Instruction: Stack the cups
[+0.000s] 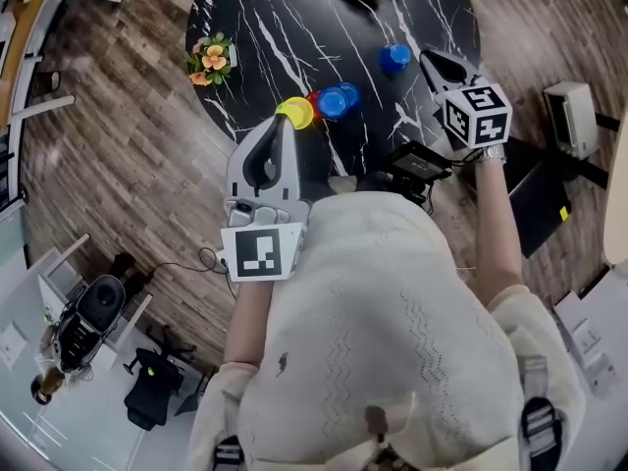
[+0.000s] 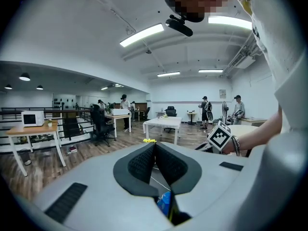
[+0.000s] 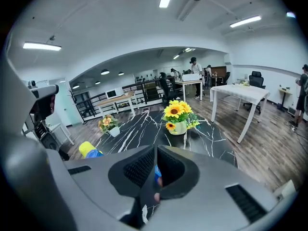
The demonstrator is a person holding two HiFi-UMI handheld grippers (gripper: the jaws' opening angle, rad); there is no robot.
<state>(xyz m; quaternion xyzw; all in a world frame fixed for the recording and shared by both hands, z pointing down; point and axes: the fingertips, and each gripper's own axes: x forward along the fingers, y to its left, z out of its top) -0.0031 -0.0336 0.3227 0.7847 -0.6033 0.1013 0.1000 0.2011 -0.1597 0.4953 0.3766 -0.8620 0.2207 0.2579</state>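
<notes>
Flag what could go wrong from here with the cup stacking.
1. The yellow cup sits near the table's edge, right beside the shut left gripper; a small nudge could send it off.
2. The right gripper's fingers look closed next to the lone blue cup; reaching in like that would likely push or tip the cup instead of gripping it.
</notes>
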